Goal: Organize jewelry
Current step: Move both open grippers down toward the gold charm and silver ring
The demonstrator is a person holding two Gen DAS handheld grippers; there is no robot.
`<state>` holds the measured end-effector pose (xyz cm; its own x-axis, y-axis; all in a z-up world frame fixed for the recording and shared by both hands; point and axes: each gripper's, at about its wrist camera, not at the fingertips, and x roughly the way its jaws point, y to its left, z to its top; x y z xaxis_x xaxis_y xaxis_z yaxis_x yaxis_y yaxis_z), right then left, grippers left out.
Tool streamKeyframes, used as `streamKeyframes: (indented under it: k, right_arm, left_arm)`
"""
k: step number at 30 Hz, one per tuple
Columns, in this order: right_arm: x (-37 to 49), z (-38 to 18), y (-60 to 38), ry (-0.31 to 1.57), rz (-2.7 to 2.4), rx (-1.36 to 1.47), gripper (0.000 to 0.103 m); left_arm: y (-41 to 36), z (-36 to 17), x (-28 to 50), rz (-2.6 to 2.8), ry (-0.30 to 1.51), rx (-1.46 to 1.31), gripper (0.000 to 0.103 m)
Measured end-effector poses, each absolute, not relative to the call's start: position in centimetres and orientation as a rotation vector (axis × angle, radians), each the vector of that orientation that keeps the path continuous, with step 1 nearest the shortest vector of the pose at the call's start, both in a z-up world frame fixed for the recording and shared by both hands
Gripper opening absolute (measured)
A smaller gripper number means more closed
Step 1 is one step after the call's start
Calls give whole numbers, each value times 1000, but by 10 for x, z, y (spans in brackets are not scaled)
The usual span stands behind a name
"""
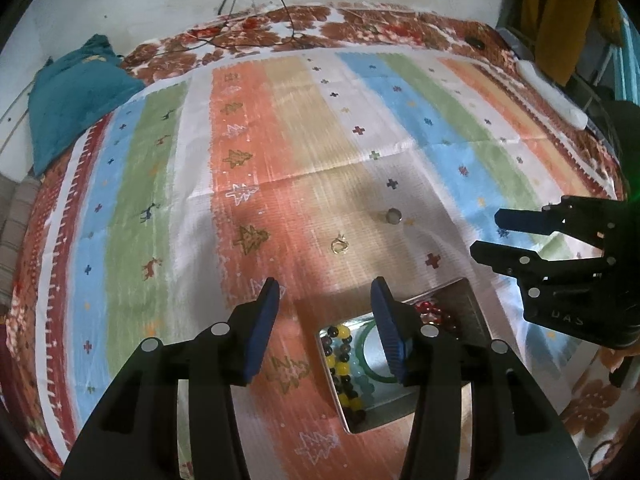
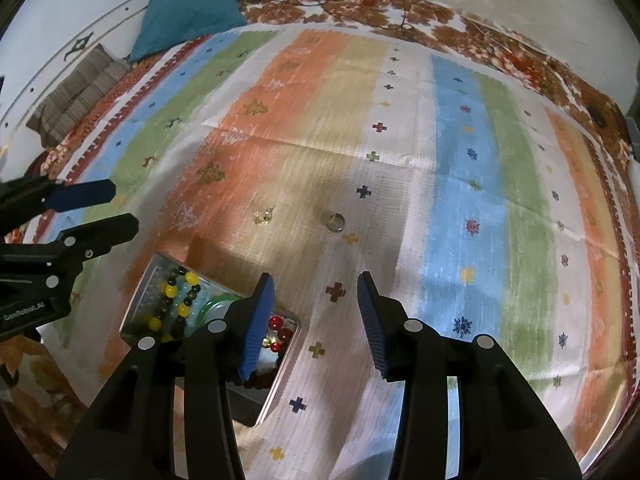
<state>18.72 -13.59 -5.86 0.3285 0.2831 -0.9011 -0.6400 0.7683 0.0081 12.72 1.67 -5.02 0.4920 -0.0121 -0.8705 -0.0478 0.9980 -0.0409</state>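
Note:
A metal tray [image 1: 468,300] [image 2: 148,280] lies on the striped cloth and holds a yellow-and-black bead bracelet [image 1: 342,364] [image 2: 174,300], a green bangle [image 1: 366,340] [image 2: 212,304] and red beads [image 1: 434,312] [image 2: 280,332]. A small gold ring [image 1: 339,245] [image 2: 264,216] and a round silver ring [image 1: 391,216] [image 2: 334,220] lie loose on the cloth beyond the tray. My left gripper [image 1: 324,292] is open and empty above the tray's left side; it also shows in the right wrist view [image 2: 116,208]. My right gripper [image 2: 316,288] is open and empty right of the tray; it also shows in the left wrist view [image 1: 486,232].
A striped cloth [image 1: 280,140] [image 2: 460,140] covers a bed with a brown floral sheet [image 1: 360,28]. A teal cloth [image 1: 76,92] [image 2: 188,4] lies at the far left corner. A white object [image 1: 552,92] lies at the right edge. Cables [image 1: 280,0] hang at the back.

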Motion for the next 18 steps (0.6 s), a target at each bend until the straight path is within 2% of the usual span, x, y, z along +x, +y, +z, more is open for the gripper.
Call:
streamKeyframes:
  k: [18]
  right_arm:
    - [223,-90,-120,1146,662,-405,43]
  left_arm:
    - [11,-84,170,-95,1137,21,48]
